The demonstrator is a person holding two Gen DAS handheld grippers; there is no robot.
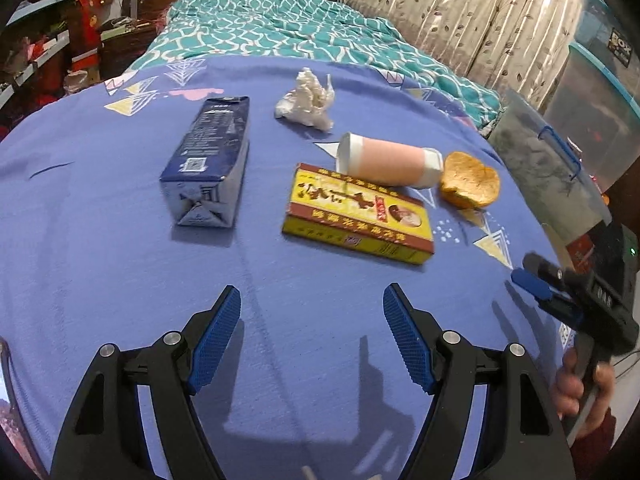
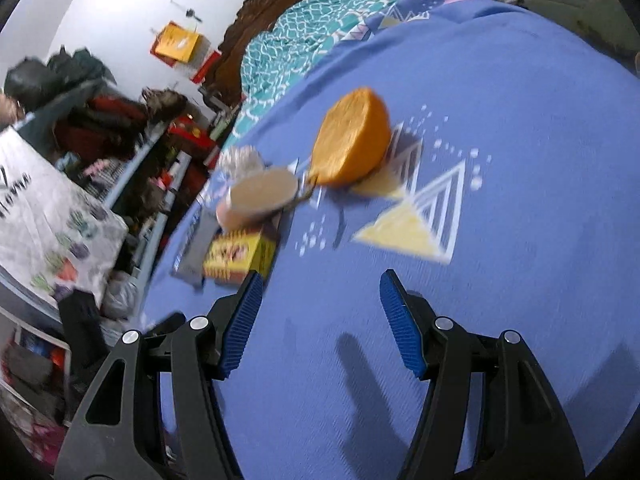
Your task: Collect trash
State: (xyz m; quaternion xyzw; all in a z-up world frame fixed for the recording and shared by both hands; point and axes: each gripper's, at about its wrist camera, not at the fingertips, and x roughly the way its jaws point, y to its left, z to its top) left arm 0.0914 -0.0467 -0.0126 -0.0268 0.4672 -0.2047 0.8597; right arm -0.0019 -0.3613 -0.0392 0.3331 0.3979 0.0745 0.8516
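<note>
Both tools were held spread with nothing between the pads: the left gripper (image 1: 312, 332) over bare blue bedsheet (image 1: 100, 208), the right gripper (image 2: 320, 320) likewise, aimed toward the orange peel (image 2: 352, 140). No trash had been picked up. Ahead of the left gripper were seen a yellow box (image 1: 360, 216), a pink cup (image 1: 390, 160) on its side touching the box, a blue carton (image 1: 208, 160) and a crumpled tissue (image 1: 306, 100). The approach step was judged in hand; next, one item would need to be straddled and clamped.
</note>
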